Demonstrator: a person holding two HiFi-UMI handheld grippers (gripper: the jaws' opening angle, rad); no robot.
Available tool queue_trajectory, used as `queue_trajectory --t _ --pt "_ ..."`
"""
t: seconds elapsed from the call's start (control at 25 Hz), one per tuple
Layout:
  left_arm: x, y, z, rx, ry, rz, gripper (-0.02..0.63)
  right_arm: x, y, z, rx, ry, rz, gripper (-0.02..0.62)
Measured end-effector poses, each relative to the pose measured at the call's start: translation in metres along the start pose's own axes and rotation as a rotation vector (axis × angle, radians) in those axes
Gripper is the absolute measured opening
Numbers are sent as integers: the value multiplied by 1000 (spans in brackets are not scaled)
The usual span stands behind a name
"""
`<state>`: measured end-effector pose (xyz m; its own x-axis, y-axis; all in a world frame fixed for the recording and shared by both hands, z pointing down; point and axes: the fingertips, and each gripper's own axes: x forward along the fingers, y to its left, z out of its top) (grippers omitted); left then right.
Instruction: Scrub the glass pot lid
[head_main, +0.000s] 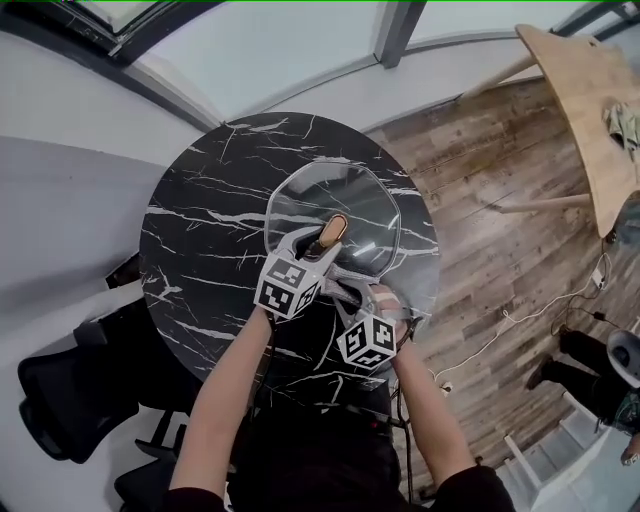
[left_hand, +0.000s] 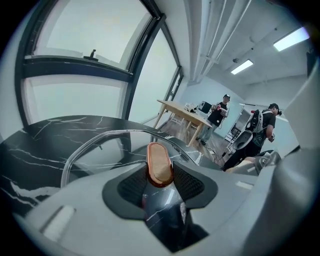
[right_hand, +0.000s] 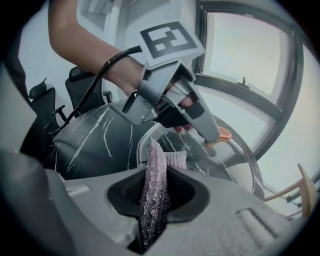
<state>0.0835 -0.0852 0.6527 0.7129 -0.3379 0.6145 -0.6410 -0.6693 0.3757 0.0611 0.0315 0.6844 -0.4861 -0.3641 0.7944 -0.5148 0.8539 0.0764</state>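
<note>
The window (head_main: 250, 50) curves round the far side, and plank floor (head_main: 500, 200) lies open to the right, crossed by a loose cable (head_main: 520, 320). A wooden desk (head_main: 590, 110) stands well apart at the upper right. The round black marble desk (head_main: 200, 220) has bare surface on its left and far parts. 2 black chairs (head_main: 60, 400) crowd its near left edge.

The glass pot lid (head_main: 360, 200) sits on the right half of the marble desk, its right rim close to the desk's edge. I cannot tell whether it lies flat or tips.

The left tongs (head_main: 325, 243) come in from the near side and are clamped on the lid's knob (head_main: 334, 228). The right tongs (right_hand: 157, 187) are just beside them, nearer the person, closed on a purple scrub pad (right_hand: 154, 200) that stands up between the jaws.

Only the left gripper view shows 2 people (left_hand: 217, 111) standing beyond the wooden desk, and the mesh pads pressing both sides of the knob. Only the right gripper view shows the pad clearly, with its top near the lid's near rim. Only the head view shows the desk's full outline.
</note>
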Motion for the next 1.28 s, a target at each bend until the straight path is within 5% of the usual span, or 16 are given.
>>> queue_trajectory --t 0.4,0.52,0.6,0.76,0.84,1.08,1.28 --pt "2 0 1 -35 -3 8 170 16 70 3 -101 31 161 71" --pt "3 0 -1 -64 2 14 169 -6 85 11 -56 -2 326 72" --pt "2 -1 -2 -80 -1 13 170 -32 76 14 15 -46 352 72" --pt "-1 -1 -4 -92 -30 0 173 -77 18 2 150 -90 228 72" --pt "-6 -3 -5 -108 -65 -1 240 -88 -18 -5 177 -98 131 72" --pt "-30 0 -6 -171 -142 71 264 -77 -139 4 276 -141 -124 72" --pt "-55 11 -3 -225 -205 154 210 -42 -200 20 309 -110 -150 72"
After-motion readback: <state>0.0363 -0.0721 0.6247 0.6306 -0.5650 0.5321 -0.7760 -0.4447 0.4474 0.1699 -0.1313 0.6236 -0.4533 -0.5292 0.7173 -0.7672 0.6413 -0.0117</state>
